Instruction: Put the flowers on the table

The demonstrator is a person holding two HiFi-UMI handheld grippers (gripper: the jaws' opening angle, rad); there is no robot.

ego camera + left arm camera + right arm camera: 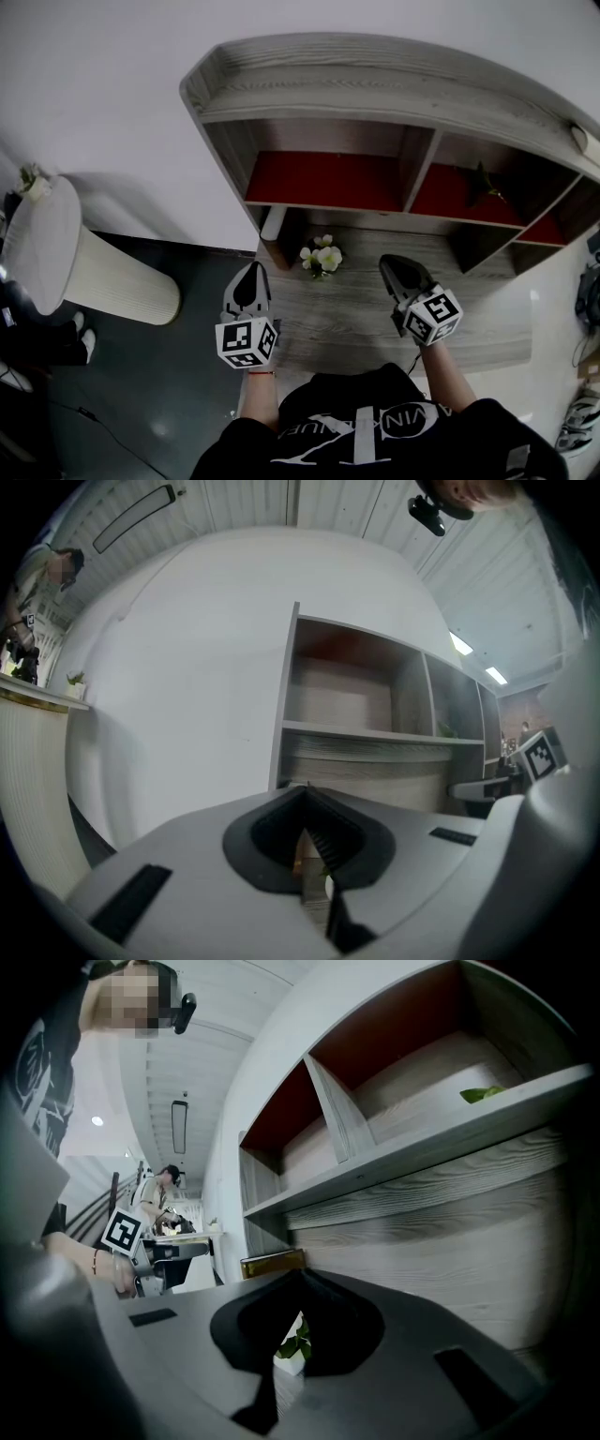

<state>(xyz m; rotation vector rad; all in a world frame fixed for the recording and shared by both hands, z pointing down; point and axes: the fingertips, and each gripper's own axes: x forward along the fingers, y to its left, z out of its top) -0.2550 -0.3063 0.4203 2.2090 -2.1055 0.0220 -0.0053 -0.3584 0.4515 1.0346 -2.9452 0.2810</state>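
**Head view, looking steeply down.** A grey wood-grain table [356, 323] has a shelf [375, 103] rising along its back edge, and the shelf's compartments [323, 180] have red backs. The flowers [321, 256], white blooms with green leaves in a small white pot, stand upright at the back of the table, left of its middle and just in front of the shelf's lowest board. The left tool [252, 272] is held over the table's front left part. In the left gripper view its two jaws meet at the tip with nothing clamped between them. The right tool [392, 264] is held over the table's front right part, its jaws likewise together and empty. The right gripper view shows the flowers on the table beyond the closed tip and apart from it. Both tools are near the flowers but touch neither them nor the shelf. Each tool carries a marker cube [246, 341] at its rear, toward the table's front edge. A green leaf [483, 1094] lies in one compartment above the table's right part. Off the table's left side is a white round stand [103, 281] with a small plant [31, 178] on top. The person [375, 436], in a black shirt, is at the table's front edge.
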